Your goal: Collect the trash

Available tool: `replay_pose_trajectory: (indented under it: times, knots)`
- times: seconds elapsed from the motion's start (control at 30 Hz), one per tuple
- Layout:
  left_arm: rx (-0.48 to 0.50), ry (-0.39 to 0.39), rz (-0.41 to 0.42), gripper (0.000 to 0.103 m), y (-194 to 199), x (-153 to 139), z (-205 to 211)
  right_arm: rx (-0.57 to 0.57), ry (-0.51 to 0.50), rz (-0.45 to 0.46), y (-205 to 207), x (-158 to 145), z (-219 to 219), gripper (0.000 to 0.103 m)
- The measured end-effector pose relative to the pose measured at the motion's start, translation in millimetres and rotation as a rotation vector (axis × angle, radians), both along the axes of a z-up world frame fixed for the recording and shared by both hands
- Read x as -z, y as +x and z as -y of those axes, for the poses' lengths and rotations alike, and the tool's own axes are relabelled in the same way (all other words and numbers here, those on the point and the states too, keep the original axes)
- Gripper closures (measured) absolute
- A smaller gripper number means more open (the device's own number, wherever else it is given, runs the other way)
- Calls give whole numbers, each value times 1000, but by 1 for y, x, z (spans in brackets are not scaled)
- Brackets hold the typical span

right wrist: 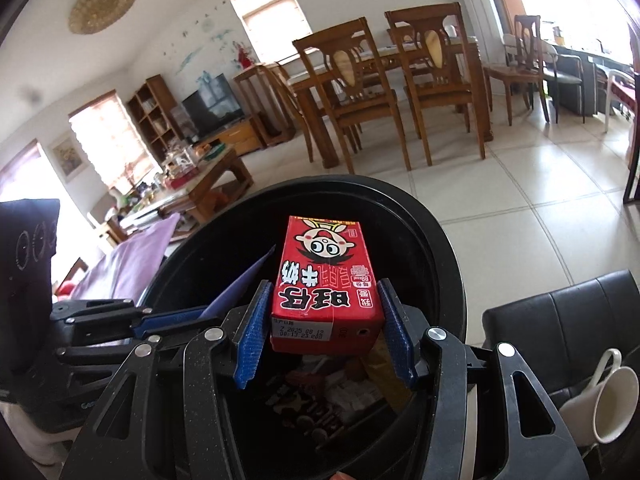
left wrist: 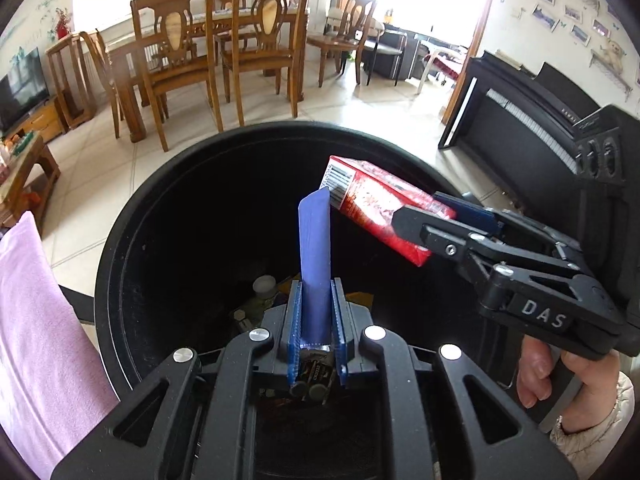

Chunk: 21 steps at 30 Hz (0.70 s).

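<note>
- Black bin (left wrist: 120,248) — round, dark-walled, broad rim; it lies directly below and ahead of both pairs of jaws. Seen also from the right wrist (right wrist: 440,248).
- Bin contents (right wrist: 320,400) — a heap of wrappers, paper scraps and printed packaging at the bottom, beneath the right jaws; in the left view a pale round cap (left wrist: 264,285) lies just left of the left jaws. Finer detail is too dark to tell.
- Blue strip (left wrist: 315,248) — flat, long, plain matte blue, cut slantwise at its far end. It stands up between the left jaws, its lower end down in the gap, its tip just beside the carton's barcode end; whether the two touch I cannot tell. From the right wrist (right wrist: 240,284) it shows as a blue wedge left of the right jaws.
- Left gripper (left wrist: 316,316) — jaws narrow, blue ribbed pads close on either side of the strip. Whether the pads press on it cannot be made out.
- Red carton (right wrist: 326,280) — small rectangular drink box, glossy red, a cartoon face at the far end, large black-and-white characters across the top, a white date stamp on the near end. In the left view (left wrist: 372,204) a barcode panel shows on its far end.
- Right gripper (right wrist: 324,332) — jaws at middling width, clamped on the carton's near end, one blue pad on each long side; the carton juts forward over the bin mouth.
- Hand (left wrist: 560,368) — wraps the right gripper's grip, pale quilted sleeve at the wrist.
</note>
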<state>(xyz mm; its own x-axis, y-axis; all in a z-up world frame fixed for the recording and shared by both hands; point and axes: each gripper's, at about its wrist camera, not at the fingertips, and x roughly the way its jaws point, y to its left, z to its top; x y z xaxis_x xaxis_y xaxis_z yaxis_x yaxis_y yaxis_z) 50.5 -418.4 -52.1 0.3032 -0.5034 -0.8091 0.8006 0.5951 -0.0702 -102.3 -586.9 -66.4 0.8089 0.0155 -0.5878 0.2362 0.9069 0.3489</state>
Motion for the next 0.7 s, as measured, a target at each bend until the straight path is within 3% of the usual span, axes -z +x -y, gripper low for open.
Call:
replay_pose_trajectory:
  times: [0.03,0.13,0.17,0.37,0.47,0.63,0.7]
  knots:
    - [-2,12,-4,74,1,2,0,-5,-2,-2,1,0,-1,50]
    - [-24,25,25,13,-1,0,-3,-15,-6,4,4,-3,-4,42]
    - [-33,23,53,8,-2,-2,-5,-19,-11,10,3,-4,-6,41]
    - [-26,42,71,5,-6,-7,-13,-11,-25,35,-3,-8,-11,41]
    - [-18,41,68,5,-10,-9,-18,5,-17,50,-7,-11,-12,30]
    - [-23,0,21,5,-13,-17,-32,17,7,73,-10,-20,-18,24]
    - [-21,-11,2,5,-17,-22,-40,22,9,84,-11,-25,-24,15]
